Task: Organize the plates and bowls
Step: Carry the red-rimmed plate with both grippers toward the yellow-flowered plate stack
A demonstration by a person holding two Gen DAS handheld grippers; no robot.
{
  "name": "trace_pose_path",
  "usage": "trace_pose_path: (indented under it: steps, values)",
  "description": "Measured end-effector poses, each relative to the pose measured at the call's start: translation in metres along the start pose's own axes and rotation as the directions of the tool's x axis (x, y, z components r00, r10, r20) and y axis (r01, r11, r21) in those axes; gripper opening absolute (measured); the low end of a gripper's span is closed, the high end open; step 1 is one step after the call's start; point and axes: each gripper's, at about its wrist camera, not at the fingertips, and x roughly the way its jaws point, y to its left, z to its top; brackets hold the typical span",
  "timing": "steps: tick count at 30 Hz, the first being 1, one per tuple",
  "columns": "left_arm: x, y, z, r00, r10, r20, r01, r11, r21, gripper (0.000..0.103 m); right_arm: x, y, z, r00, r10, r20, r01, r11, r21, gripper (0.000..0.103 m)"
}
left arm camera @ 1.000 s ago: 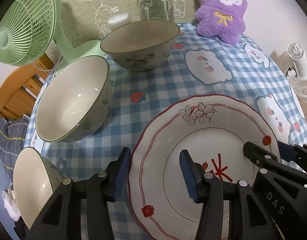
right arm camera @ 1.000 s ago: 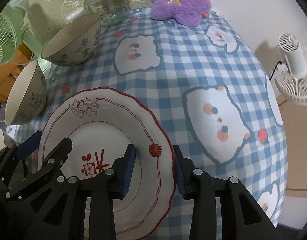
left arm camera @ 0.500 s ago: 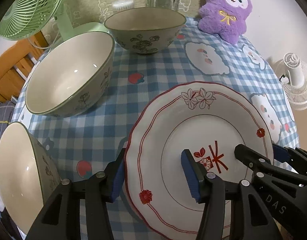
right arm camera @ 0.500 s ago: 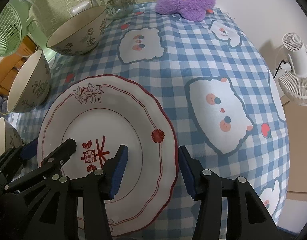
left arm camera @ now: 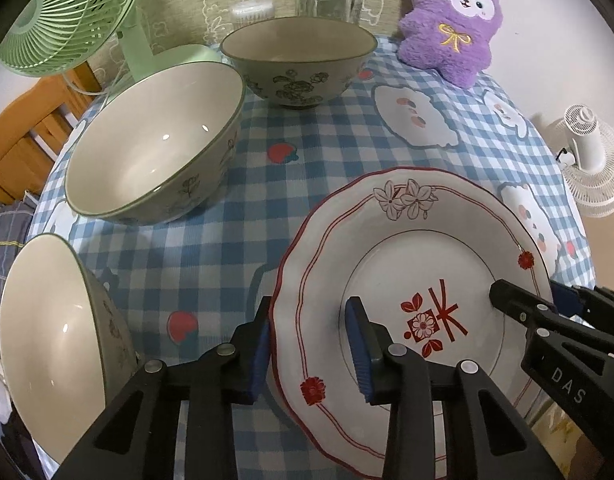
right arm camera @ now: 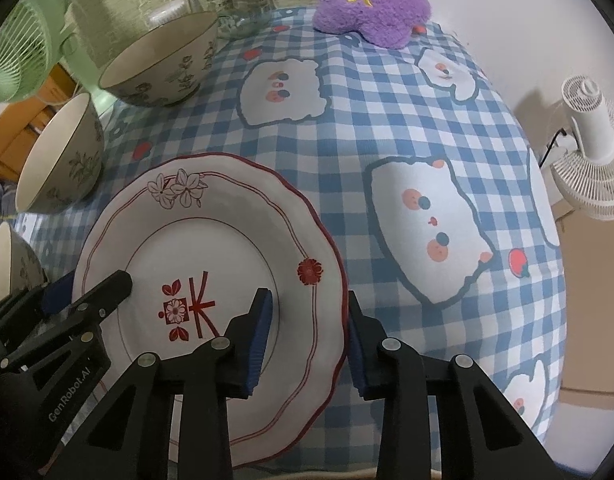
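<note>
Plate [left arm camera: 411, 280], at the lower right of the left view, now has its rim between the jaws of both the left gripper [left arm camera: 311, 344] and right gripper [right arm camera: 309, 330], which just closed partway onto opposite edges, so lifting looks next.

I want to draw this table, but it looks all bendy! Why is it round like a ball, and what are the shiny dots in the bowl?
Both wrist views use a fisheye lens, so the checked tablecloth bulges and the corners go black. In the left wrist view, the dots in the middle bowl are lamp glare. Everything looks sharp.
</note>
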Motion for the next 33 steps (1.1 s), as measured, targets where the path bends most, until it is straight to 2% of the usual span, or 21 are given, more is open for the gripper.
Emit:
trace_pose_path:
  steps: [18,27,33]
  values:
    - [-0.039,-0.012,-0.008,0.999,-0.042,0.035,0.041,0.999,0.016,0.033,-0.047,-0.007,-0.014,0.998,-0.027,0.058,0.028,1.0,-0.006,0.036]
    - [-0.07,-0.033,-0.018,0.996,-0.048,0.077,0.043,0.997,0.059,0.033,-0.082,-0.022,-0.034,0.994,-0.036,0.1,0.031,0.998,0.05,0.036]
    - [-0.088,-0.051,-0.027,0.995,-0.063,0.076,0.056,0.995,0.082,0.033,-0.104,-0.036,-0.052,0.994,-0.05,0.097,0.044,0.997,0.067,0.036]
